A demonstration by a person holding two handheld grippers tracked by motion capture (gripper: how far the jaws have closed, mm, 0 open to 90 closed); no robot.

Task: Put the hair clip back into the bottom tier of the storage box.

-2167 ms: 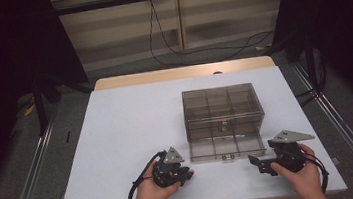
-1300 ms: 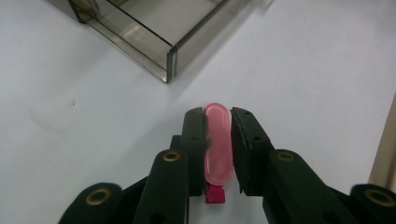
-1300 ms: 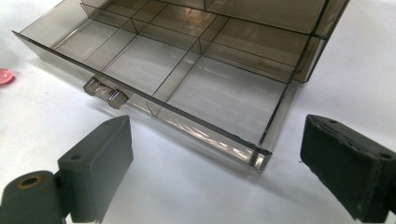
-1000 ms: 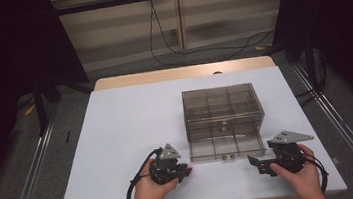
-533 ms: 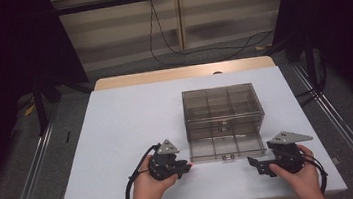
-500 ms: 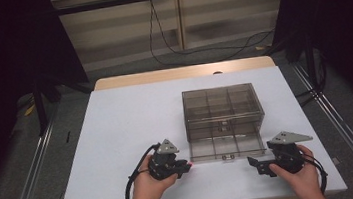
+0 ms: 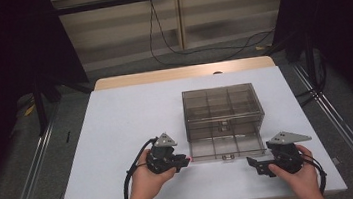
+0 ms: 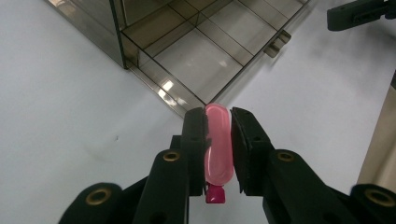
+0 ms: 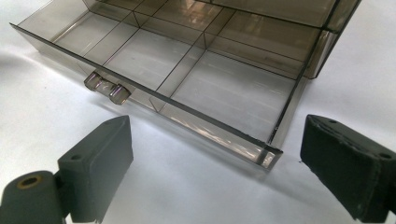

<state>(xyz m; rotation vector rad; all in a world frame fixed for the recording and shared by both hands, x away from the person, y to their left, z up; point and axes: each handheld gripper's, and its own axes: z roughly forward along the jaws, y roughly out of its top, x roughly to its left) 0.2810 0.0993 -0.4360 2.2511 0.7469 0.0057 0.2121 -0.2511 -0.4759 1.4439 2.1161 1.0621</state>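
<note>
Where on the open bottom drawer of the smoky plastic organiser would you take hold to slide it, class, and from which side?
Probably the small handle at the middle of the drawer's front wall. Approach from the person's side of the table: it is the only protruding part, and the front panel is a smooth, thin sheet. The right gripper faces that front with jaws wide apart.

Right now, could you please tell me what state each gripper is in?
Left gripper: shut on a pink tube.
Right gripper: open, holding nothing, near the drawer.
</note>
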